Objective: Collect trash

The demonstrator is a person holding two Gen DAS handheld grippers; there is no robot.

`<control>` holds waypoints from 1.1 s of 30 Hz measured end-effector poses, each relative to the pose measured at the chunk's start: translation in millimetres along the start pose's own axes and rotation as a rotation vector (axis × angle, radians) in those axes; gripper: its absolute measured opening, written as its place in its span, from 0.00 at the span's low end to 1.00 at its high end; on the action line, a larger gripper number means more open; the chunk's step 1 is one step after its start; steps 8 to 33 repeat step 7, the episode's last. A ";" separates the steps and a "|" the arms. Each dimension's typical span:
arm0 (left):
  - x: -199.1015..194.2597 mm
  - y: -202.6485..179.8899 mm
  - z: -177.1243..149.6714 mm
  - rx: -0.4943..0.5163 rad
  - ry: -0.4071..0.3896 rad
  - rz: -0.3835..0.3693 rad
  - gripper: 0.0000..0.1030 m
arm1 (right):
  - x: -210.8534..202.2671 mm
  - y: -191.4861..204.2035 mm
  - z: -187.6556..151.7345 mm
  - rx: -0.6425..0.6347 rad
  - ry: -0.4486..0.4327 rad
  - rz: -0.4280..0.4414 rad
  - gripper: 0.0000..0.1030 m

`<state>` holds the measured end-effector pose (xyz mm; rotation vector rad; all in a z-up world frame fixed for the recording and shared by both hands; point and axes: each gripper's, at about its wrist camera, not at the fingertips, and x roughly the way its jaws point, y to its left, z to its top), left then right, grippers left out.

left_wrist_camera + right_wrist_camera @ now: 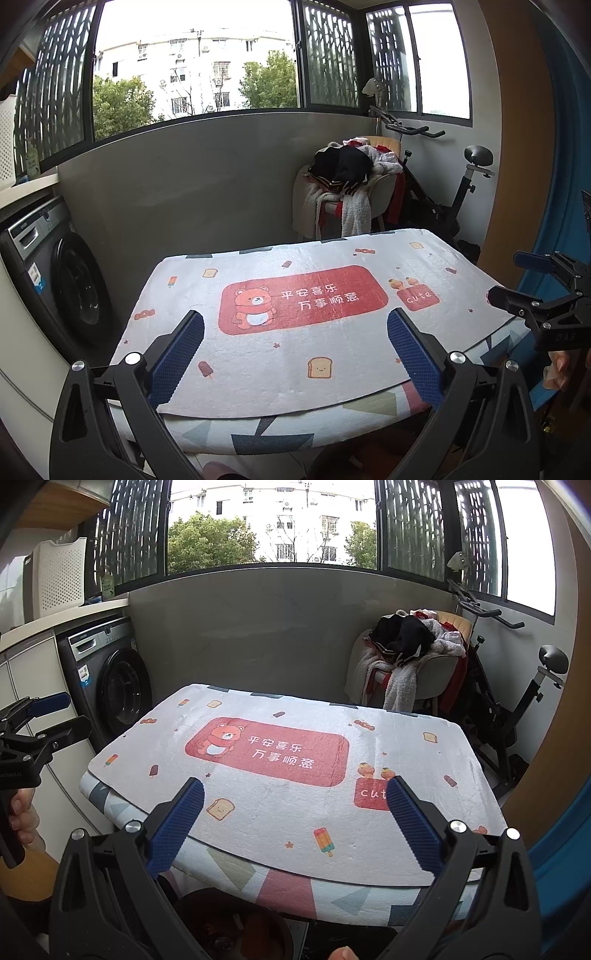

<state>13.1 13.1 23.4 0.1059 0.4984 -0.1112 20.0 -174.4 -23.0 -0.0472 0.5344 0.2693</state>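
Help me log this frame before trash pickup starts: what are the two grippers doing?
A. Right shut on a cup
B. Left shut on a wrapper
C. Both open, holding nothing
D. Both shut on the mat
C: the left gripper and the right gripper both show fingers spread wide above the bear-print mat, with nothing between them.

a table (258, 439) under a geometric-print cloth carries a white bear-print mat (314, 317) spread flat on top.
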 end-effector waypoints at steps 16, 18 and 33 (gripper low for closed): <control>1.5 -0.5 0.4 0.005 0.008 0.010 0.94 | 0.5 0.5 -0.8 -0.002 0.002 0.003 0.94; 1.5 -0.5 0.4 0.005 0.008 0.010 0.94 | 0.5 0.5 -0.8 -0.002 0.002 0.003 0.94; 1.5 -0.5 0.4 0.005 0.008 0.010 0.94 | 0.5 0.5 -0.8 -0.002 0.002 0.003 0.94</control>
